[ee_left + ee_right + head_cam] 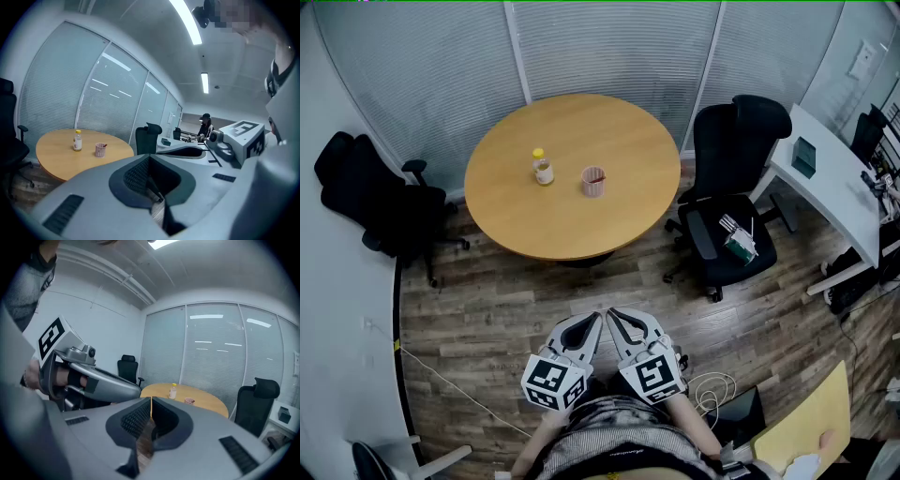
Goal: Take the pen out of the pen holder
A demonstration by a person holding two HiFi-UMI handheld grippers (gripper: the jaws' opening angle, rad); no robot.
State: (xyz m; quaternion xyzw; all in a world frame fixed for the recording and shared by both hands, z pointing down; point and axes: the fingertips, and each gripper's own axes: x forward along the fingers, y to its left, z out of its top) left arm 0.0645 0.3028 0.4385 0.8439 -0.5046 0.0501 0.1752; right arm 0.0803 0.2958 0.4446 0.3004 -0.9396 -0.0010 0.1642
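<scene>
Where pen holder (593, 181) stands, bottle (543, 168) leaves gap.

I was standing in an office meeting room. A round light-wood table (581, 131) stood on grey-brown wood-plank flooring (487, 319), with black swivel office chairs (736, 178) beside it and a pink mesh pen holder (593, 181) on top. Frosted glass partition walls in white frames (609, 47) closed it in. A white rectangular desk (830, 183) stood to one side, and long ceiling strip lights (185, 21) ran overhead.
</scene>
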